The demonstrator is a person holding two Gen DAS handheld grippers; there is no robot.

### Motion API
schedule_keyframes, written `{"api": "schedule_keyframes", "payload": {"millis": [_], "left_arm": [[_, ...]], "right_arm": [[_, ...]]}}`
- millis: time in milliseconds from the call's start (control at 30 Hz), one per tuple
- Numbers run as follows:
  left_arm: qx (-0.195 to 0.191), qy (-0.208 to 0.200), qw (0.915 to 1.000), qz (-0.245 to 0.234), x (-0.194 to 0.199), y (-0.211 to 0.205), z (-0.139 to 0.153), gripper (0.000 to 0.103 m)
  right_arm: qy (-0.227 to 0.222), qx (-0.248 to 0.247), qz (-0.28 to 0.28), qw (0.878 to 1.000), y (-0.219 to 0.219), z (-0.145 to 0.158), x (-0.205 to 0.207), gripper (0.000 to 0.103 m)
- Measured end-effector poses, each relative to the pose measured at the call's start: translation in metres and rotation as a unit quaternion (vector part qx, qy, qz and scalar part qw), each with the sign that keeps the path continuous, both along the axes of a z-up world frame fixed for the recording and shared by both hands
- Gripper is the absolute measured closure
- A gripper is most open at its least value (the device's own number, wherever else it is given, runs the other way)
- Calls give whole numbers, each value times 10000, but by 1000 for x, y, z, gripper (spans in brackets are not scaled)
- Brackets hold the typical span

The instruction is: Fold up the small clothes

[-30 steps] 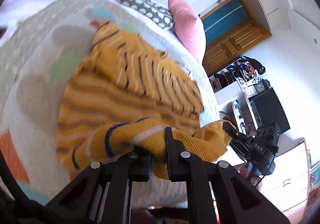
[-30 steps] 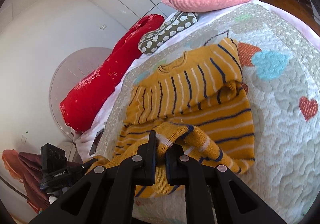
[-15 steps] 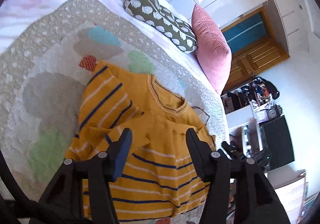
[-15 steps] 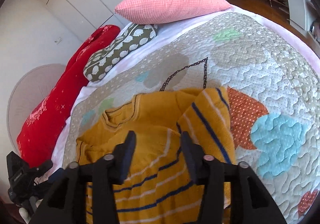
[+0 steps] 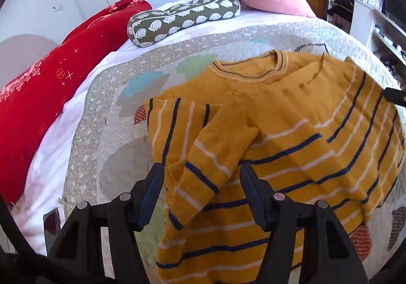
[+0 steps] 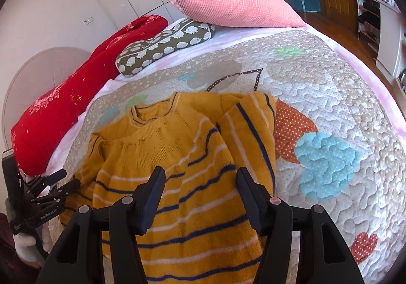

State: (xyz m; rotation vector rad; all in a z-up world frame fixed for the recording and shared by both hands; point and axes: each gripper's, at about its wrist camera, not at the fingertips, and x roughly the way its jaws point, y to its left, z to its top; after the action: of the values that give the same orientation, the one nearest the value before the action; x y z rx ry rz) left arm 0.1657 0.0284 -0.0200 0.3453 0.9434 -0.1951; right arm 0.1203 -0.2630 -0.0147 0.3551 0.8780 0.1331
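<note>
A small mustard-yellow sweater (image 5: 291, 137) with navy and white stripes lies on the quilted bedspread (image 5: 106, 137), neck toward the pillows. Its left sleeve (image 5: 213, 157) is folded in over the body. My left gripper (image 5: 200, 172) is open and empty, just above that sleeve. In the right wrist view the sweater (image 6: 177, 182) fills the lower middle, its right sleeve (image 6: 253, 131) folded in along the right edge. My right gripper (image 6: 199, 177) is open and empty over the body. The left gripper (image 6: 48, 190) also shows at the left edge of that view.
A pink pillow (image 6: 236, 5), a green hedgehog-print bolster (image 6: 165, 45) and a long red cushion (image 6: 76, 91) lie at the head of the bed. White shelves (image 5: 380, 28) and a wooden door stand to the right. Bare quilt (image 6: 330, 157) lies right of the sweater.
Both grippers were shut on the sweater's hem a second ago, let go by half a second ago, and now hover open above the folded sweater.
</note>
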Motion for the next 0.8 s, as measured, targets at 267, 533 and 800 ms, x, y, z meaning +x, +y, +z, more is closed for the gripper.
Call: {"api": "schedule_keyframes", "payload": {"millis": [267,533,800], "left_arm": [[440,161,9889,1408,77,54,-33,79],[-1118,332,9728,2002,58,126,-11,79],[-1927,237,9735,1204,0,109,26,62]], "right_arm": [[115,-174,-386,9990,-25,-3,-1,41],[-84,-400,-118,9991,-8,10,13,41],[229,-1258,191,9916,12,-9,31,98]]}}
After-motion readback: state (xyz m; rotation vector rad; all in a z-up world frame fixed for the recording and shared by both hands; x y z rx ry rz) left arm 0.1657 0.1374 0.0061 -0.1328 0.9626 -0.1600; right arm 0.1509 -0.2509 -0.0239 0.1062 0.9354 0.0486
